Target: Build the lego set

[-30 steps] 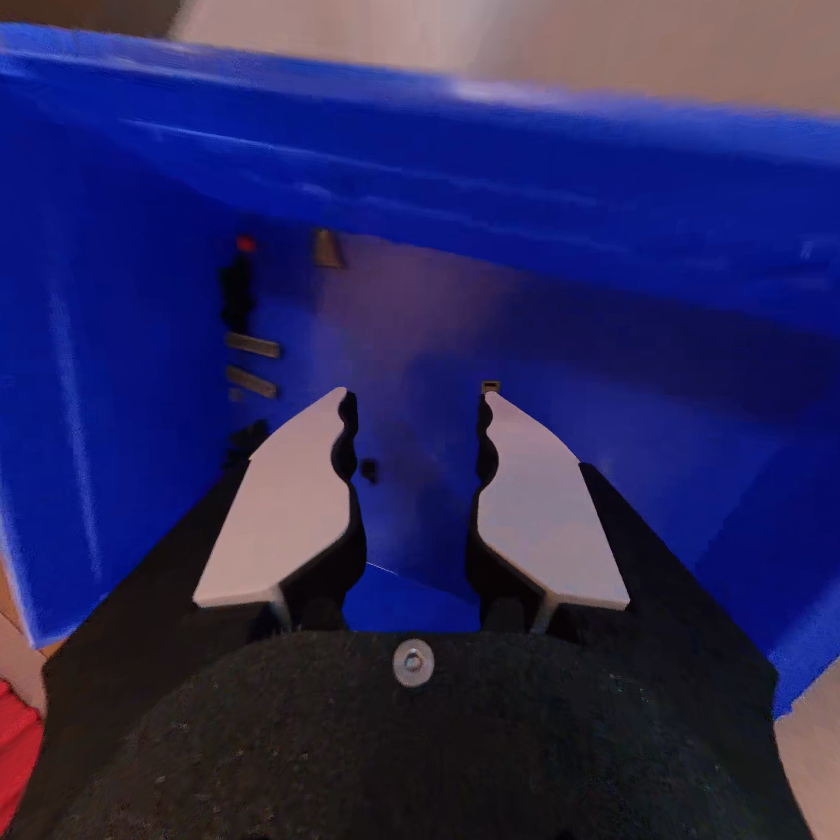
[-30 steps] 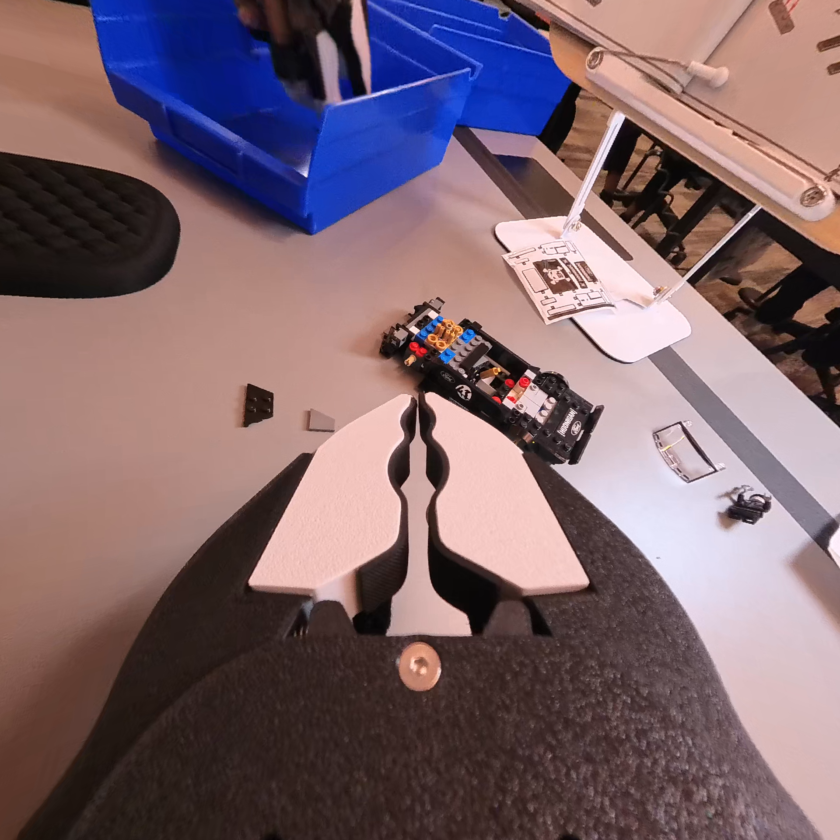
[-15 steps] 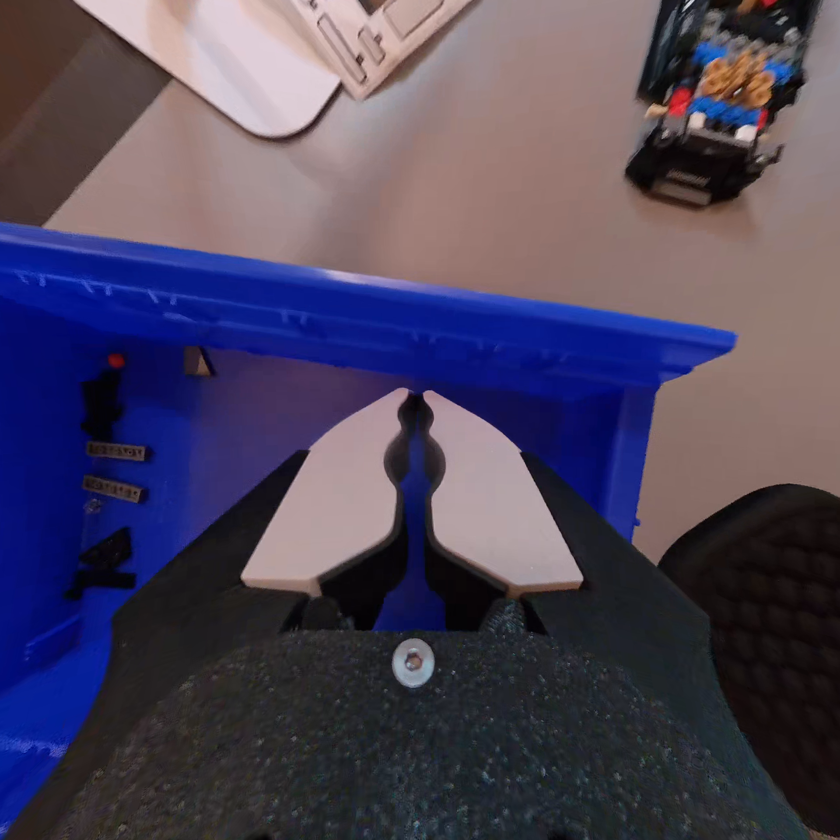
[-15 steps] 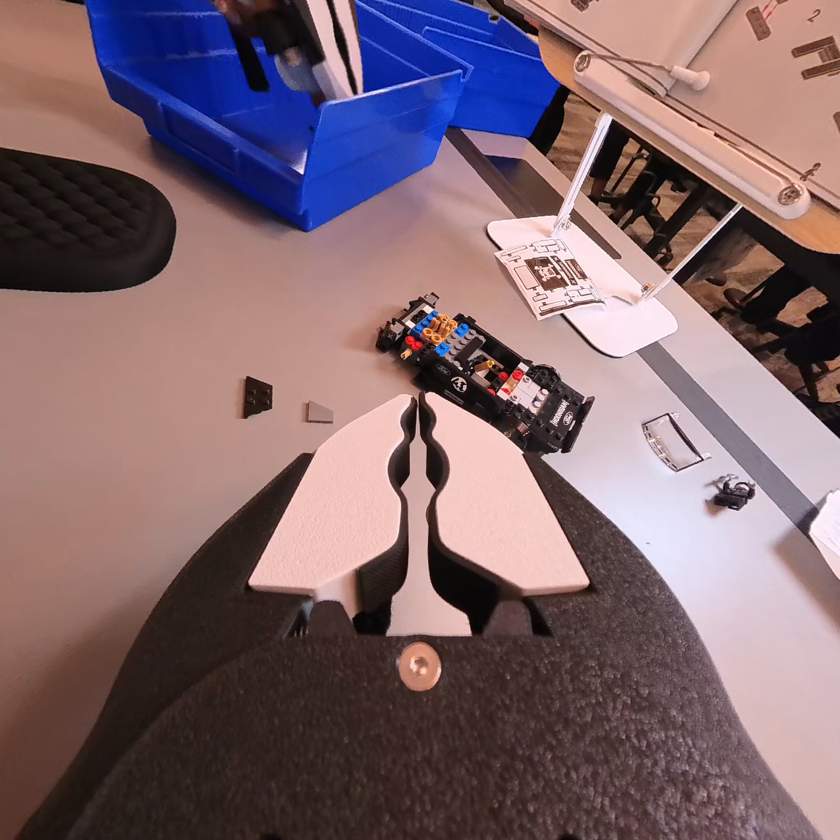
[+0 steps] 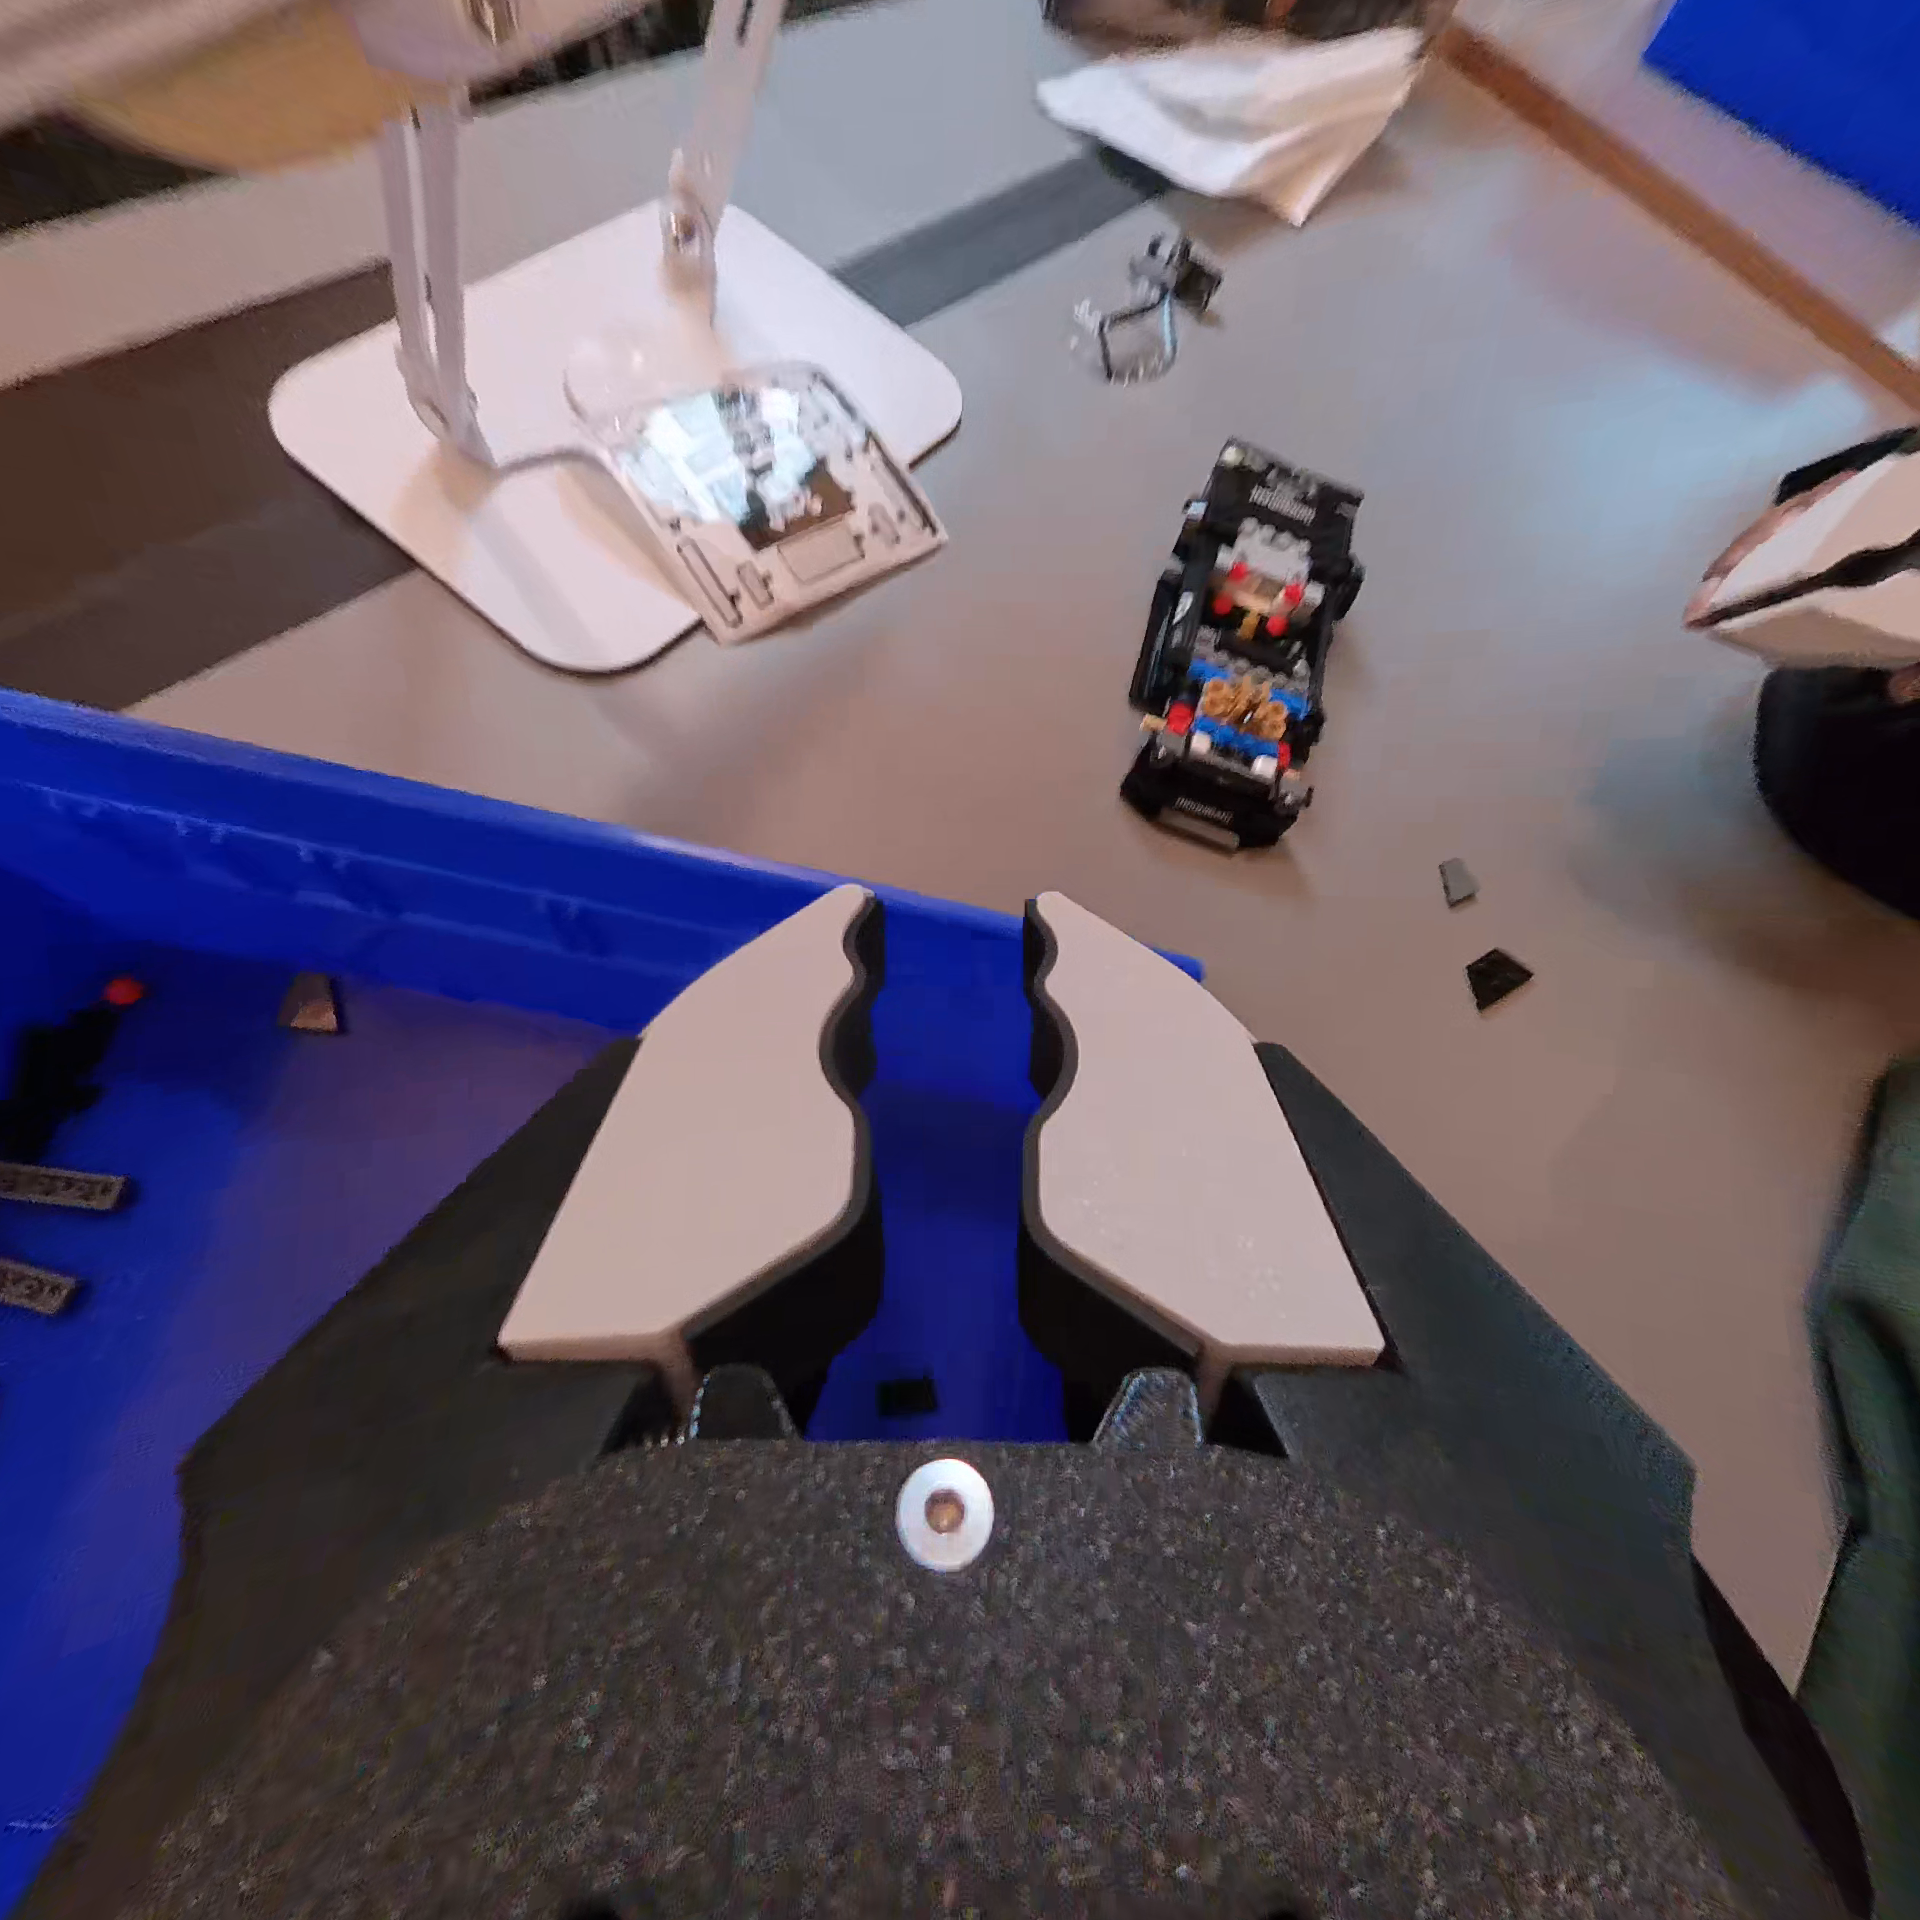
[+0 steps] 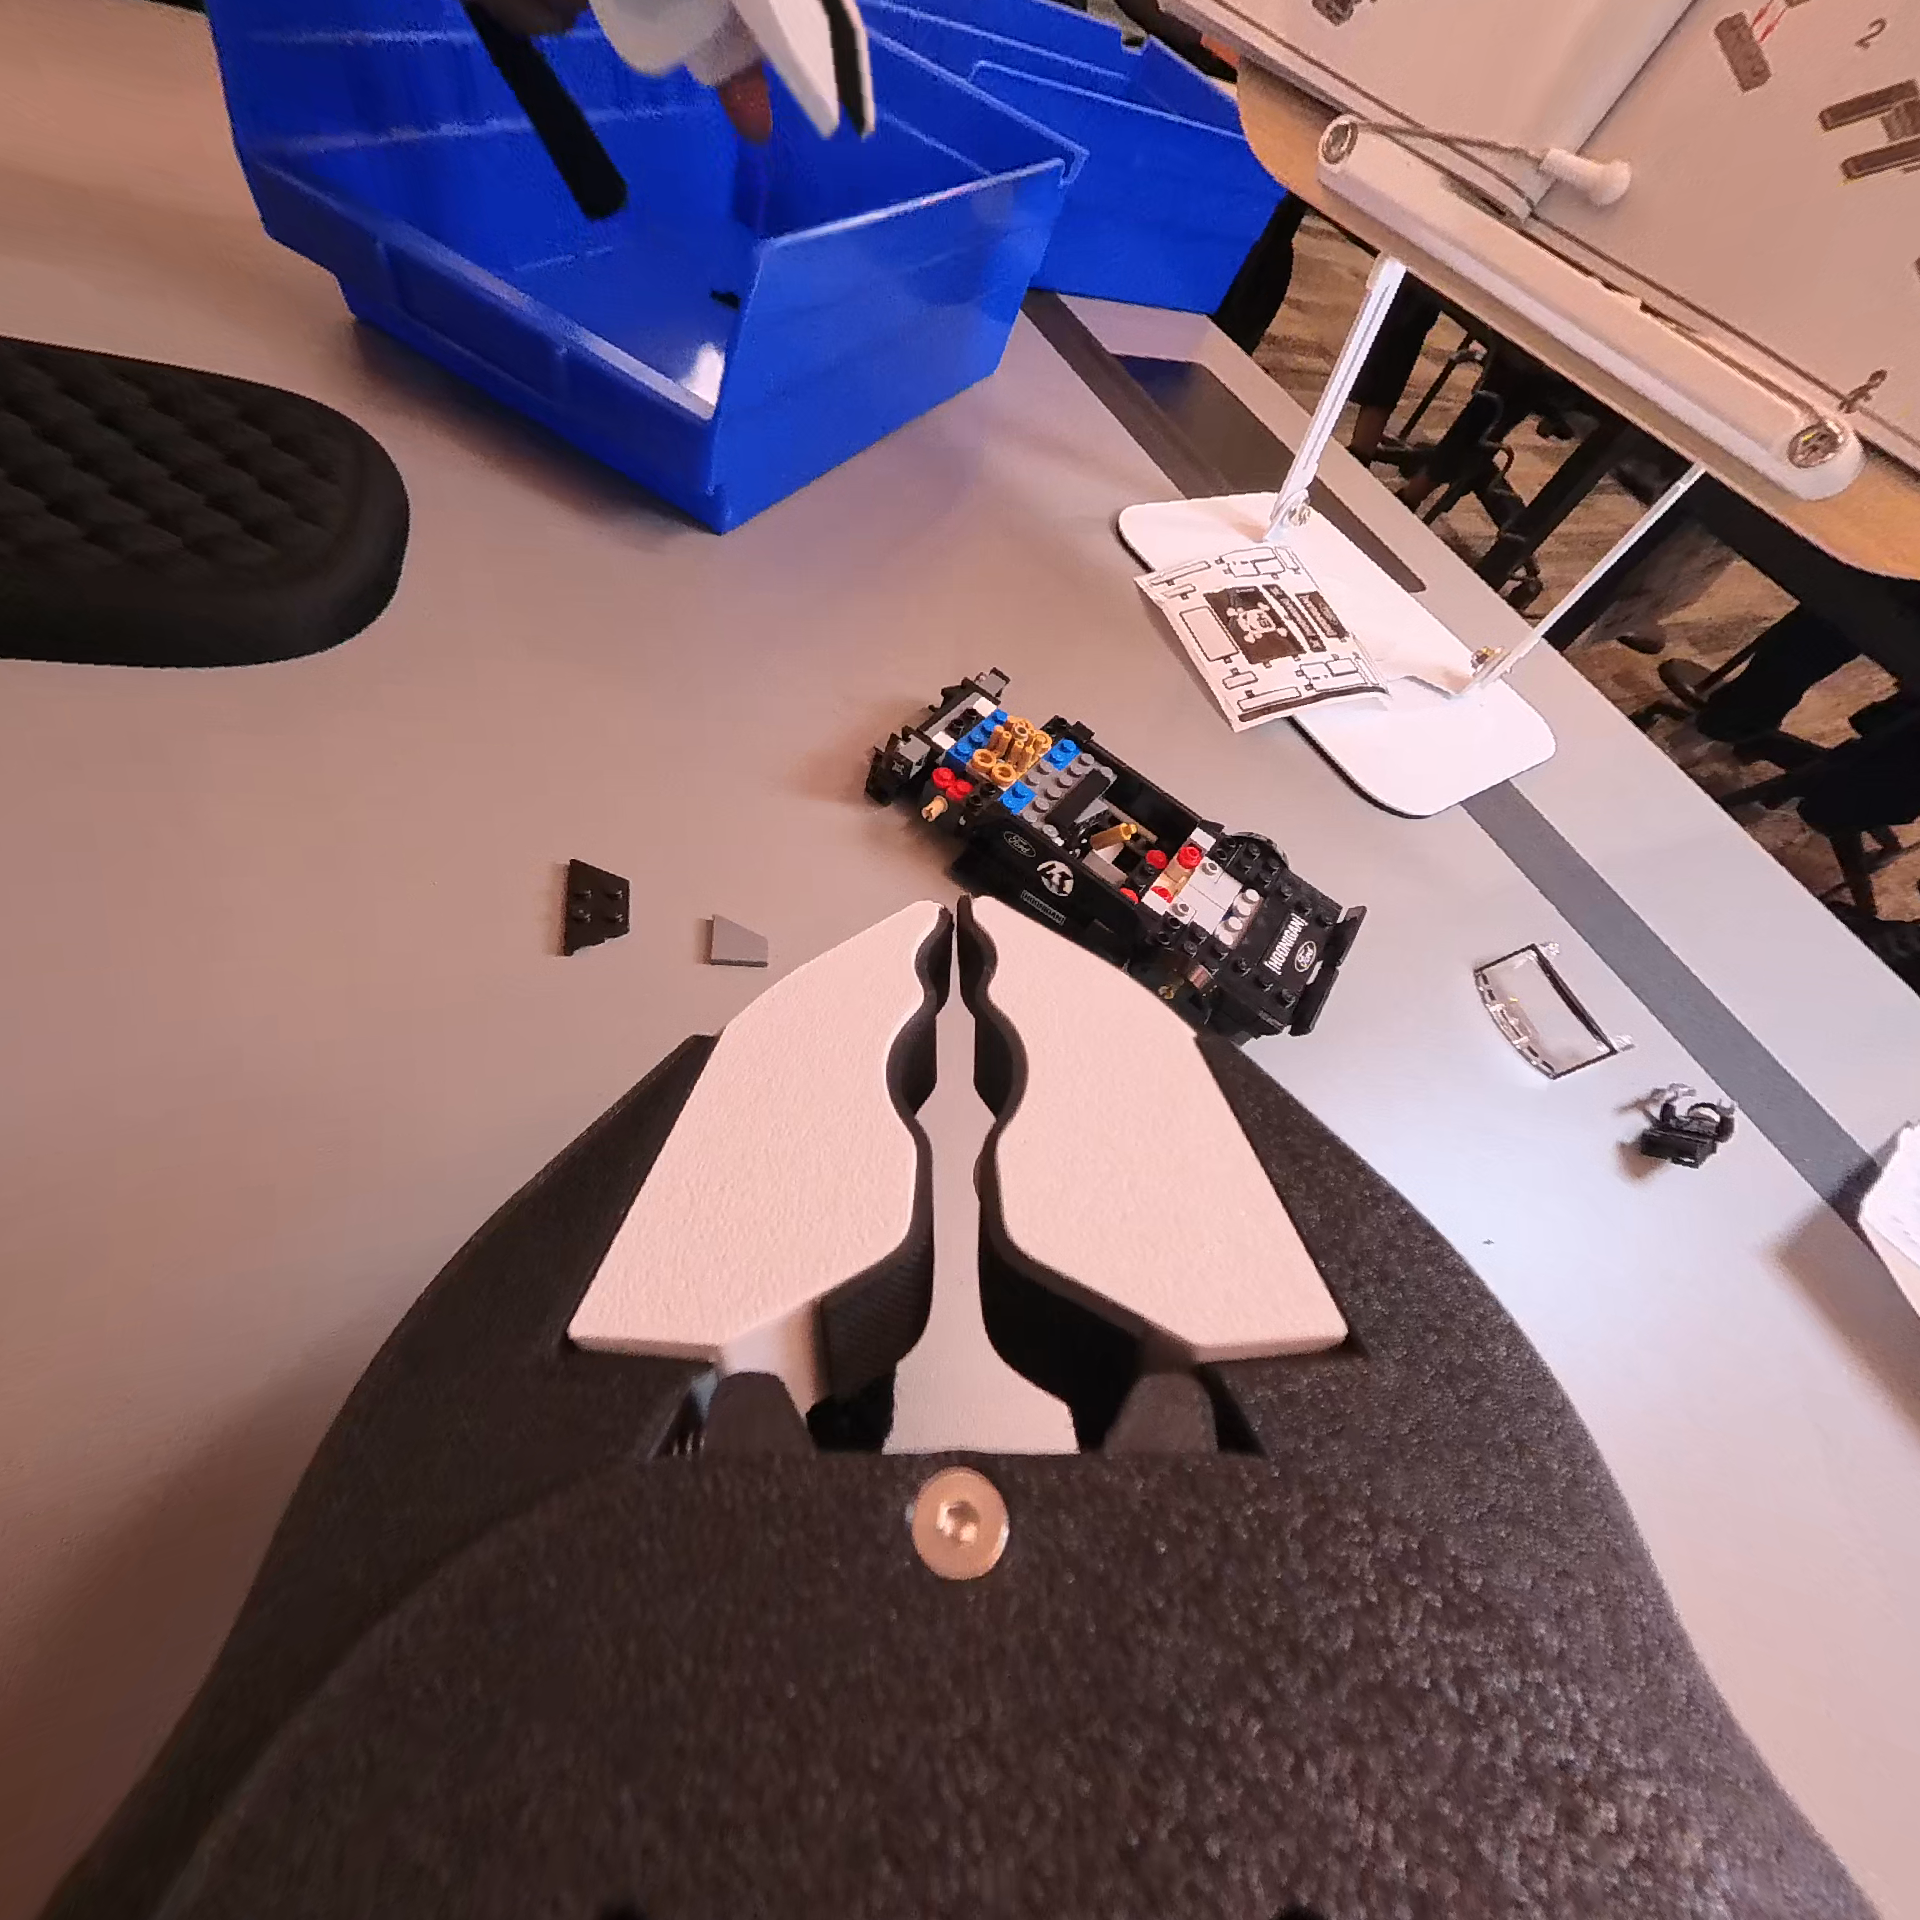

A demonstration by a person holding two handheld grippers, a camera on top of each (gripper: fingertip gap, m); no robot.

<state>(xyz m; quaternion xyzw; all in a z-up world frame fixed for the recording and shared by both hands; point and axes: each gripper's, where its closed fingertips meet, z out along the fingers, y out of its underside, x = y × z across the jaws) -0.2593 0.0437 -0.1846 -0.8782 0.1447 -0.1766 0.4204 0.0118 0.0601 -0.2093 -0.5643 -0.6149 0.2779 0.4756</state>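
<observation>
Two grippers share this scene, and neither holds a brick. The left gripper (image 5: 951,925) hovers above a blue parts bin (image 5: 436,862), its jaws parted with nothing between them, angled down over the bin's near wall. Loose pieces lie on the bin floor to its left, among them a grey wedge (image 5: 312,1006) and a small black piece (image 5: 906,1395) under the gripper body. The right gripper (image 6: 954,914) hangs low over the grey tabletop (image 6: 312,810), jaws clenched almost together on nothing, pointing at the half-built black lego car (image 6: 1112,862), which rests on the tabletop well apart from the bin. Just beside its tips lie a grey slope tile (image 6: 740,943) and a black wedge plate (image 6: 596,904). Farther off stand a white stand base (image 6: 1434,748) with a sticker sheet (image 6: 1262,634). Judging from this, the left gripper risks leaving the bin empty, or clipping the bin wall, because it sits so close to the rim.
</observation>
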